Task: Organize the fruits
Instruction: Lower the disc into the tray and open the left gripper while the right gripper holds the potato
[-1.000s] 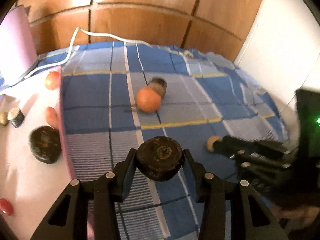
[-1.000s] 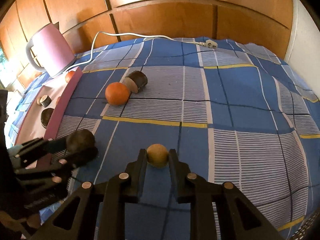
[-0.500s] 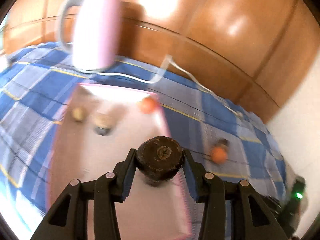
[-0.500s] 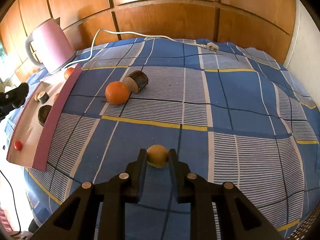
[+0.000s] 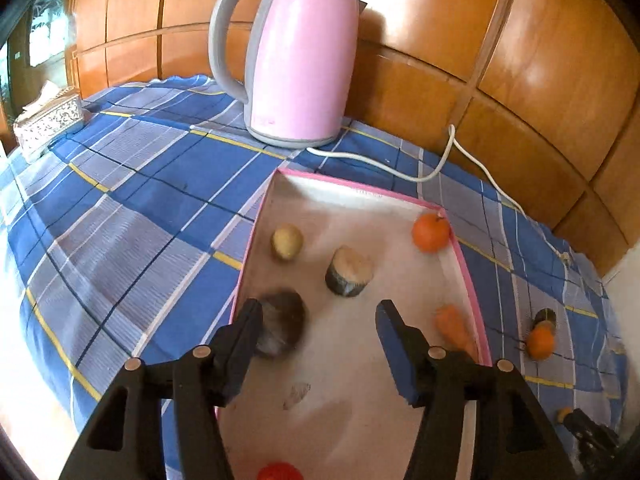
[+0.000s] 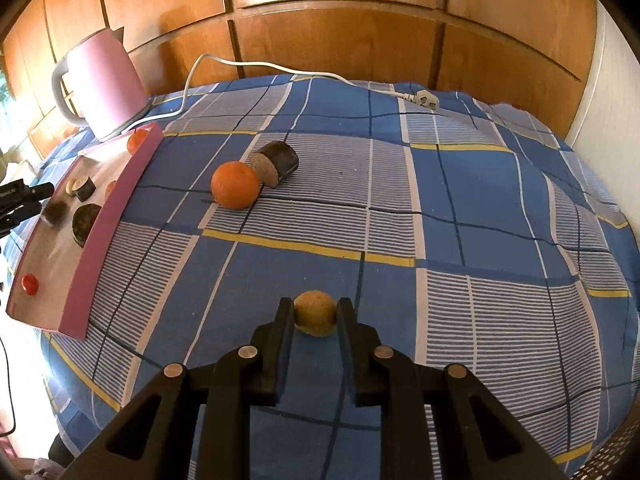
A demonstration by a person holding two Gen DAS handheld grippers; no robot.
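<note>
My left gripper is open above a pink-rimmed tray. A dark round fruit lies blurred on the tray beside the left finger. The tray also holds a yellowish fruit, a cut dark piece, an orange, an orange-red piece and a small red fruit. My right gripper is shut on a small tan fruit just above the blue checked cloth. An orange and a dark cut fruit lie on the cloth ahead of it.
A pink kettle stands behind the tray, its white cord trailing across the cloth to a plug. A patterned box sits at the far left. Wooden panels back the bed.
My left gripper swung over the tray, opened and let go of the dark round fruit, which now lies on the tray. The right gripper has stayed put with the tan fruit.
</note>
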